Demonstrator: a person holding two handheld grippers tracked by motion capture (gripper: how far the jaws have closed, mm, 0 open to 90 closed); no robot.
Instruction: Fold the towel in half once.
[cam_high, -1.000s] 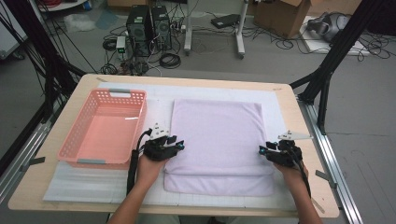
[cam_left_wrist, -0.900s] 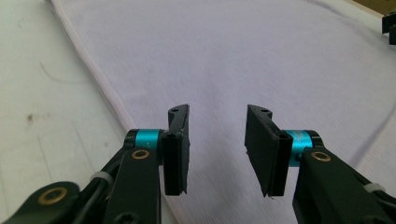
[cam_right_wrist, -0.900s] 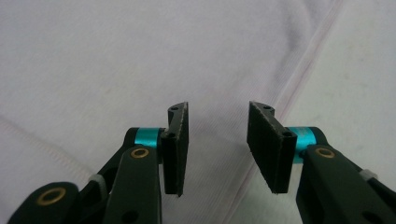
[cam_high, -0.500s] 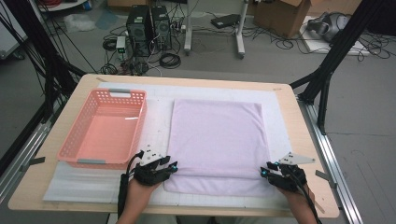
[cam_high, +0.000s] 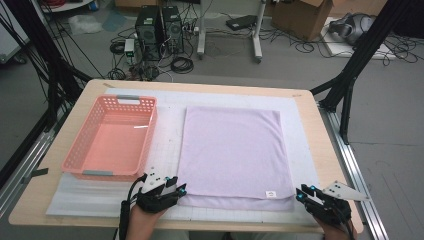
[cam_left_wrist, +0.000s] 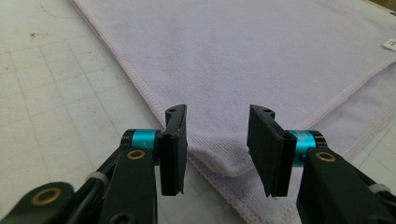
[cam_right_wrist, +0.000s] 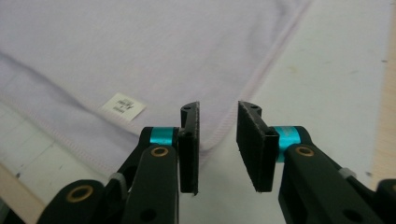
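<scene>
A folded lilac towel (cam_high: 235, 152) is spread flat at the frame's centre on the table (cam_high: 310, 100). Its lower-left corner is framed by the left gripper (cam_high: 181, 189), fingers apart, nothing clasped. Beside its lower-right corner the right gripper (cam_high: 305, 192) has just been narrowing, still ungripped. A pink basket (cam_high: 112, 135) sits left.

Two black tongs are seen nearer the viewer than the towel (cam_high: 235, 150). On the left tongs (cam_high: 181, 189), a white block is carried on top and a black cable is trailed back. A grey three-cornered plate is borne by the right tongs (cam_high: 303, 192). On each, flat black pads (cam_left_wrist: 173, 140) are backed by teal collars, and brass-coloured pivot screws are set in the black arms.
</scene>
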